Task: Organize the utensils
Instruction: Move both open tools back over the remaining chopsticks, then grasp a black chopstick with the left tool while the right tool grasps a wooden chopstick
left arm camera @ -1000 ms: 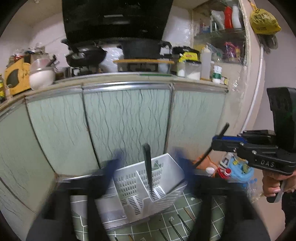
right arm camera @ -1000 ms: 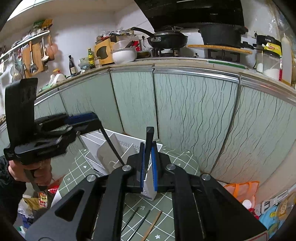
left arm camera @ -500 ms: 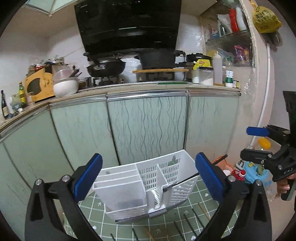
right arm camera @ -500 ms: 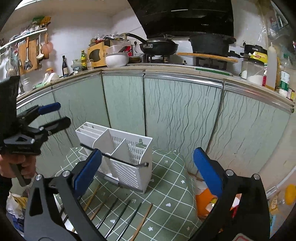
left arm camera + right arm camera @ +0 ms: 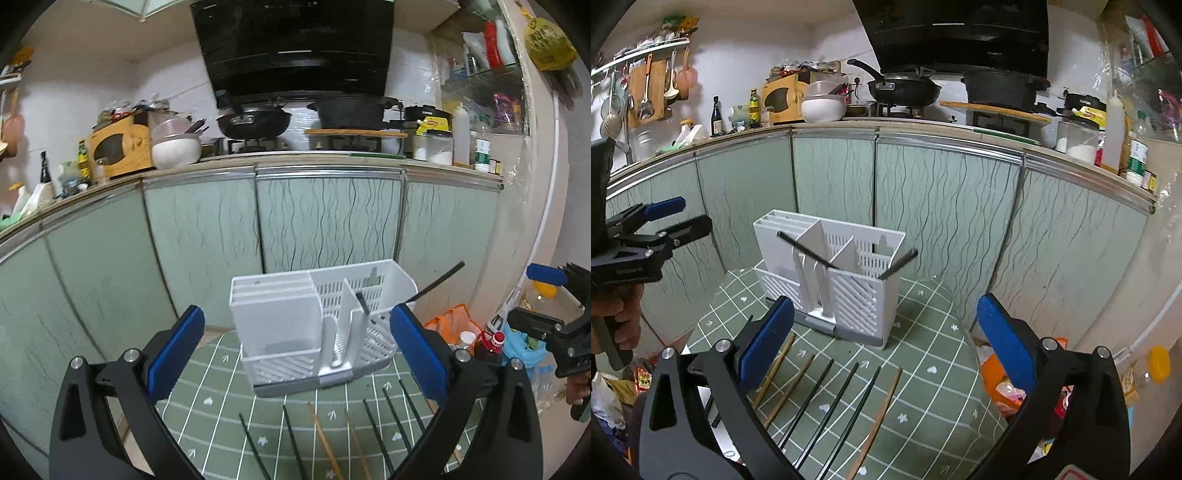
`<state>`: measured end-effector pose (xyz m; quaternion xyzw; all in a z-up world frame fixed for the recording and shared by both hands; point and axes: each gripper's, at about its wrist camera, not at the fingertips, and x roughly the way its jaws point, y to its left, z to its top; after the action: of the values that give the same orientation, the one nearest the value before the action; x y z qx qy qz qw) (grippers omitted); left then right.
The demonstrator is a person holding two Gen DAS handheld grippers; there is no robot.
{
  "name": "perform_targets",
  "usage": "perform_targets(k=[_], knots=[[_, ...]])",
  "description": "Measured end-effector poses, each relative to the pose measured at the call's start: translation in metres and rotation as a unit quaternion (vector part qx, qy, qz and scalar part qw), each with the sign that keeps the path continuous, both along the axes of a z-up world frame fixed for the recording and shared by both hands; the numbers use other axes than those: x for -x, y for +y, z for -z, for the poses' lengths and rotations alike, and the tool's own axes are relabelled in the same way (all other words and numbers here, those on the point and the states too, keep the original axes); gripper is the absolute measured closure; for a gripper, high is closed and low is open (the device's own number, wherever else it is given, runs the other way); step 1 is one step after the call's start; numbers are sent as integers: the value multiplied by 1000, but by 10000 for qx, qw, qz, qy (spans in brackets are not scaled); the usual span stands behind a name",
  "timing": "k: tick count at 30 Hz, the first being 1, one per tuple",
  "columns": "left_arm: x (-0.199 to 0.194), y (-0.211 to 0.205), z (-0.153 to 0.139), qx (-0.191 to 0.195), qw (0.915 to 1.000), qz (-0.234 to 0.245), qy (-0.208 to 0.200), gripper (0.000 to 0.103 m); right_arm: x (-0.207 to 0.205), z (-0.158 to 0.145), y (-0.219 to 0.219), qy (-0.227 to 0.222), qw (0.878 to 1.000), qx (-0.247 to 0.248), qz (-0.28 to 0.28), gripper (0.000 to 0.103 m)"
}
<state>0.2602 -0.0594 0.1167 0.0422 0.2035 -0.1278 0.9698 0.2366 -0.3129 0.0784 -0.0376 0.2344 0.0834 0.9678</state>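
Two black chopsticks (image 5: 827,254) already lean in the white caddy (image 5: 846,284). Both my left gripper (image 5: 295,354) and right gripper (image 5: 882,332) are spread wide, pinching nothing. Next I judge a reach down to the loose chopsticks (image 5: 827,402) lying near me on the green checked mat (image 5: 923,354). Pale green cabinet doors (image 5: 325,221) stand far behind, below a cluttered counter.
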Motion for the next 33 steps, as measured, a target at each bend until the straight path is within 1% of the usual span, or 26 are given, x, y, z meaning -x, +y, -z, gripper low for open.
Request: perform_targets(k=[3, 6, 10, 18, 20, 24, 33], knots=[[10, 9, 6, 2, 9999, -111, 13, 4, 13, 10, 3, 36, 10000, 17, 65, 8], [19, 18, 12, -82, 9995, -293, -13, 4, 28, 20, 5, 39, 9998, 109, 166, 8], [32, 31, 23, -14, 9987, -504, 18, 4, 45, 31, 5, 8, 9997, 114, 236, 8], [56, 56, 50, 54, 9946, -1018, 169, 4, 70, 55, 0, 81, 9992, 21, 397, 8], [63, 61, 59, -20, 9934, -1131, 192, 4, 75, 64, -1, 115, 9987, 19, 487, 8], [72, 66, 71, -91, 9915, -1273, 253, 4, 82, 78, -3, 175, 9982, 2, 568, 8], [86, 74, 106, -145, 9895, -1358, 482, 4, 91, 107, -1, 274, 9973, 98, 677, 8]])
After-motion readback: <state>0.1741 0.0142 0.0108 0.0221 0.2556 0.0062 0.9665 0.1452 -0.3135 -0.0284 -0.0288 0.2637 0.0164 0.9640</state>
